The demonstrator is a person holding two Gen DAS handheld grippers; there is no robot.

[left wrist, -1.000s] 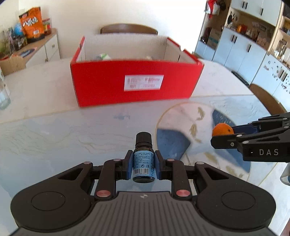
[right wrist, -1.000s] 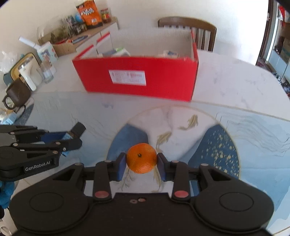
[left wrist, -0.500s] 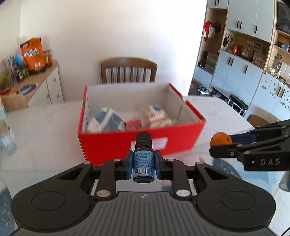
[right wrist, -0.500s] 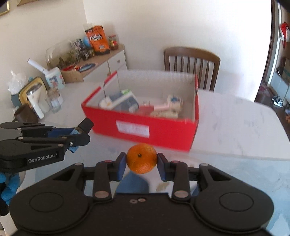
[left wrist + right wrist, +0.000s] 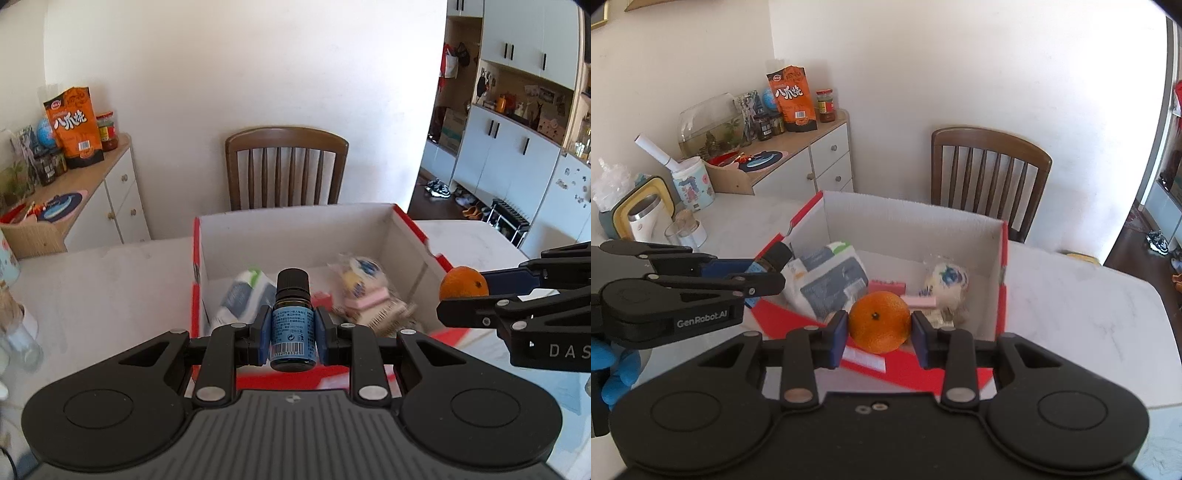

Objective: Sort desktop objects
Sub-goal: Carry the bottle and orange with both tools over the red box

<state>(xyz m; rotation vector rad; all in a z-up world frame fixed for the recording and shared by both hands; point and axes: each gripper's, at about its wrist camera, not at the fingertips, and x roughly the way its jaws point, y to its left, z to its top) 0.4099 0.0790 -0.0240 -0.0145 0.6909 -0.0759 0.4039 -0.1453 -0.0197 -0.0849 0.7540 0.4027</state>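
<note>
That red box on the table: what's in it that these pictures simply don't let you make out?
- Left wrist view: the small bottle and left gripper hide the red box floor's near middle; the packets are motion-blurred.
- Right wrist view: the orange in the right gripper covers items behind it.
- Bottle label print: too small to read.

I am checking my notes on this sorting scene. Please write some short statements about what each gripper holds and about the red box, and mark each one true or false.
1. The left gripper is shut on a small blue-labelled bottle. True.
2. The right gripper is open and holds nothing. False: it is shut on an orange.
3. The red box already has several items inside. True.
4. The bottle has no cap. False: a black cap is on it.
5. A wooden chair stands behind the box. True.
</note>
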